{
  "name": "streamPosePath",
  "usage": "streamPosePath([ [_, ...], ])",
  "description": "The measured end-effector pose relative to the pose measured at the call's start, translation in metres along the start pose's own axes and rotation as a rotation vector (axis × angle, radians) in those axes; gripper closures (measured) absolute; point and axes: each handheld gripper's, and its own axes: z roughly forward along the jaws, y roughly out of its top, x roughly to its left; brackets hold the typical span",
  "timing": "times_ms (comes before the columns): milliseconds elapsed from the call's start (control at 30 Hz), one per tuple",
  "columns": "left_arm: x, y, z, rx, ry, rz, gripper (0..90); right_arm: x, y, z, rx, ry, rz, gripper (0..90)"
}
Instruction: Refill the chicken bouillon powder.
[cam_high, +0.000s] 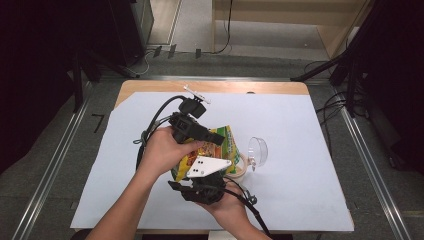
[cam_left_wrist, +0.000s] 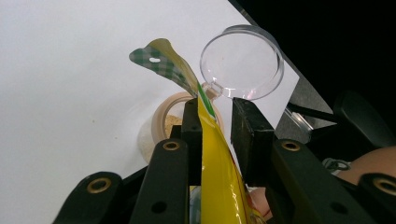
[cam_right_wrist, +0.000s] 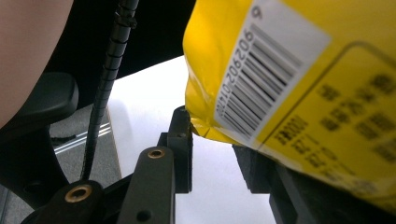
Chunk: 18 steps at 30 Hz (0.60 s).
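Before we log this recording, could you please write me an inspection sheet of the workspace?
Surface: white sheet over a wooden table.
Job's things: yellow packet held tilted above a small open jar; the jar holds a pale powder, and its clear hinged lid is flipped open.
Clutter: nothing seen.
Grippers: left claw has the packet between its jaws, touching one, with a gap at the other; right claw is at the packet's barcode end, grip unclear.
Cables: black cable loops off the left claw; more lie on the floor.
Surroundings: grey floor, metal rails, dark stands.
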Motion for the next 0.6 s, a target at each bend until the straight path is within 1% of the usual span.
streamPosePath([
  [67,0.0005,0.0001,0.0005,0.002,0.001,0.001,76.2,-0.0009,-0.0001,0.0007,0.001,0.002,-0.002,70.2],
  [167,0.0012,0.0006,0.0021,0.006,-0.002,0.000,76.1,-0.0012,-0.0010,0.0008,0.006,0.005,0.008,70.2],
  [600,0.0008,0.0025,0.0045,0.013,-0.005,0.004,76.1,-0.0012,-0.0021,-0.0007,0.007,-0.002,0.018,70.1],
])
